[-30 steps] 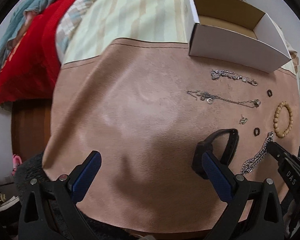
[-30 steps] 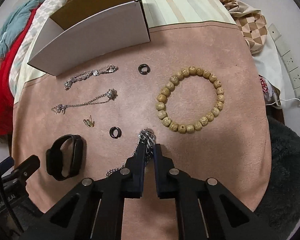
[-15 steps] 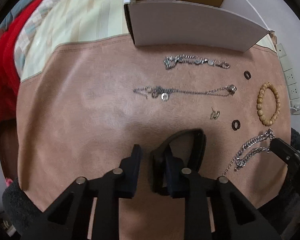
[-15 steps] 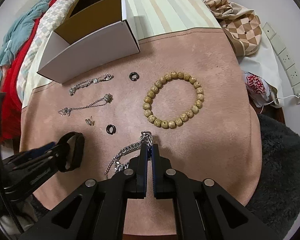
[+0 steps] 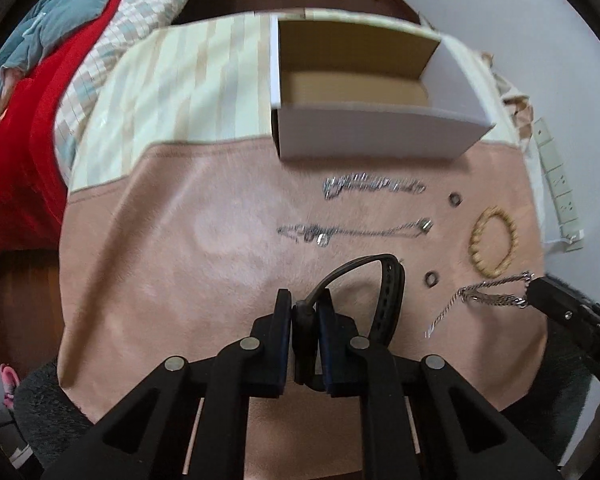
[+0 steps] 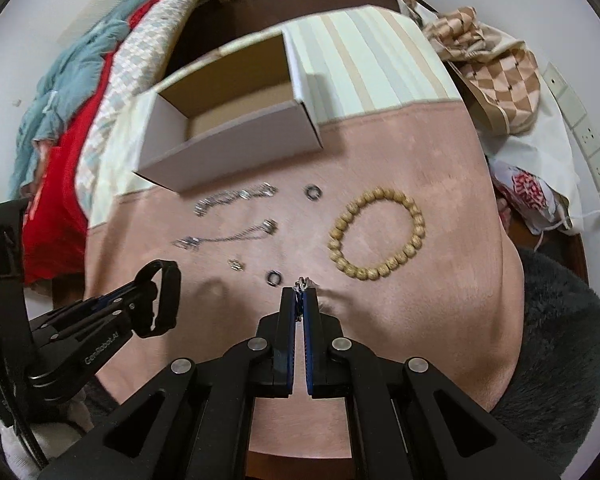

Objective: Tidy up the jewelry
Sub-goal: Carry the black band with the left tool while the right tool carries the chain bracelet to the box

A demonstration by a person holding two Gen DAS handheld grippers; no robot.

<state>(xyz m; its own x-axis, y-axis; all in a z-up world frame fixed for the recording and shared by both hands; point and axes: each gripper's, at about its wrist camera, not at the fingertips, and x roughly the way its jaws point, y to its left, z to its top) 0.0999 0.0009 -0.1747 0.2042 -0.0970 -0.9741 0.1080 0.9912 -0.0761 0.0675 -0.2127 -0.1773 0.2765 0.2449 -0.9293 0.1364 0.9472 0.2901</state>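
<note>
Surface: pink cloth (image 5: 172, 280) (striped beyond) | left gripper (image 5: 305, 316) clamps black band (image 5: 388, 280) | right gripper (image 6: 299, 300) pinches chain (image 5: 496, 296)

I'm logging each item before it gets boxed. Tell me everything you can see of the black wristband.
The black wristband is a closed loop of matte, rubbery-looking strap with a row of small holes along one side. The left gripper has its jaws shut on one side of the loop, and the rest juts out beyond the jaws, above the pink mat. It appears lifted clear of the mat, and nothing else touches it.
</note>
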